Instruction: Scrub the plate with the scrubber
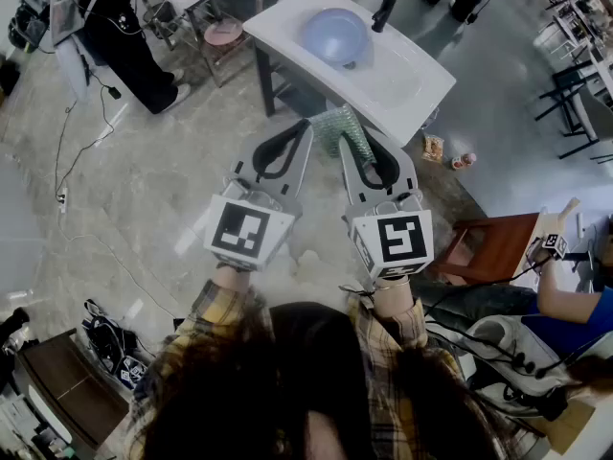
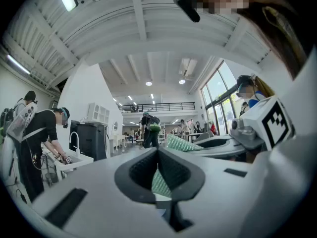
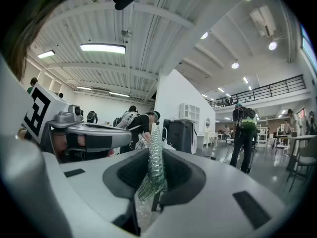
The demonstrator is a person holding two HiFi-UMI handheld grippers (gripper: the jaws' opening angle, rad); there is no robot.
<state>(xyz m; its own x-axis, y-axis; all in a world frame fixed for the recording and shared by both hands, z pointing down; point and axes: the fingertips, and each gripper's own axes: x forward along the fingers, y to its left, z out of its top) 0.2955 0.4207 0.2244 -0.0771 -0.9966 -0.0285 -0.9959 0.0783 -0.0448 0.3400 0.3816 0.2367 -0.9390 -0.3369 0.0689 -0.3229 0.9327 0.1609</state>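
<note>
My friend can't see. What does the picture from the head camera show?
The right gripper pinches a green scrubber beside the left gripper, both held out above a grey floor. Ahead stands a white sink with a blue plate in it.

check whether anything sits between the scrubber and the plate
Nothing visible does. The right gripper holds the scrubber short of the sink's near edge; the plate lies in the basin beyond, with open air between. The faucet stands past the plate, off the path.
</note>
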